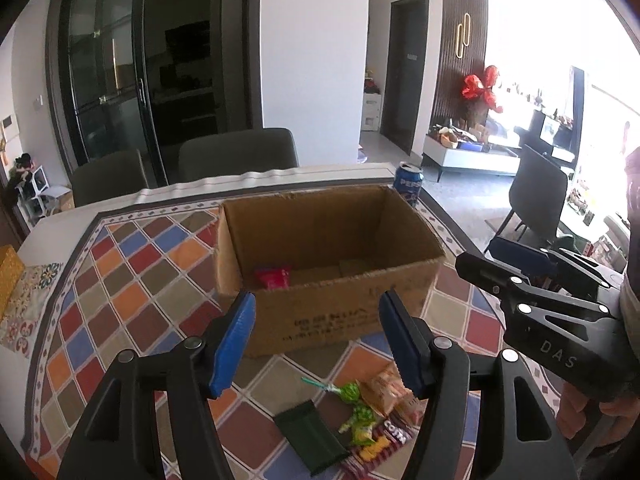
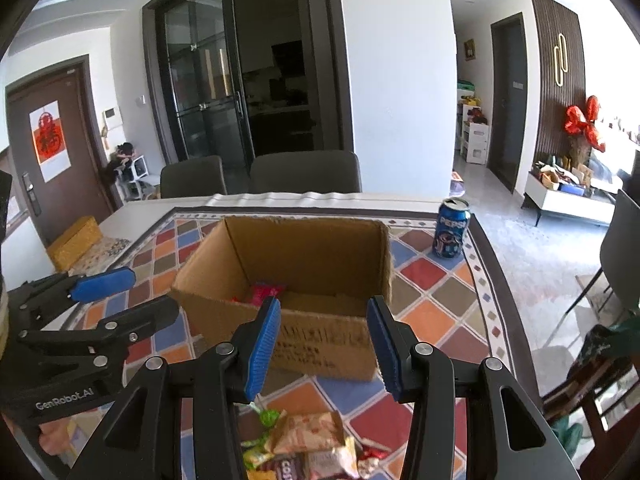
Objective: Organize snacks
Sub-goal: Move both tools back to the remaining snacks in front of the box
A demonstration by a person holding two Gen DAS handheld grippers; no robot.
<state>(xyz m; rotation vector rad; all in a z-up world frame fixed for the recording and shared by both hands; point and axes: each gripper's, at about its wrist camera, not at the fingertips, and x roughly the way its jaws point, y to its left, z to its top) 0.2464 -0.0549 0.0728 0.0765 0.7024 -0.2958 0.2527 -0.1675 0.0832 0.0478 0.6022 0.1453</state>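
Observation:
An open cardboard box (image 1: 320, 320) (image 2: 320, 344) stands on the patterned tablecloth with a red snack packet (image 1: 273, 277) (image 2: 266, 293) on its floor. A pile of loose snacks (image 1: 360, 420) (image 2: 308, 444) lies on the cloth in front of the box: green candies, a dark green packet (image 1: 310, 436), orange and brown packets. My left gripper (image 1: 316, 344) hovers above the pile, open, with nothing between its blue pads. My right gripper (image 2: 324, 352) hangs beside it, also open and empty. Each gripper shows at the edge of the other's view.
A blue Pepsi can (image 1: 408, 185) (image 2: 452, 232) stands at the table's far right corner. A yellow box (image 2: 76, 242) rests at the far left. Two grey chairs (image 2: 304, 172) stand behind the table, another dark chair (image 1: 536, 196) to the right.

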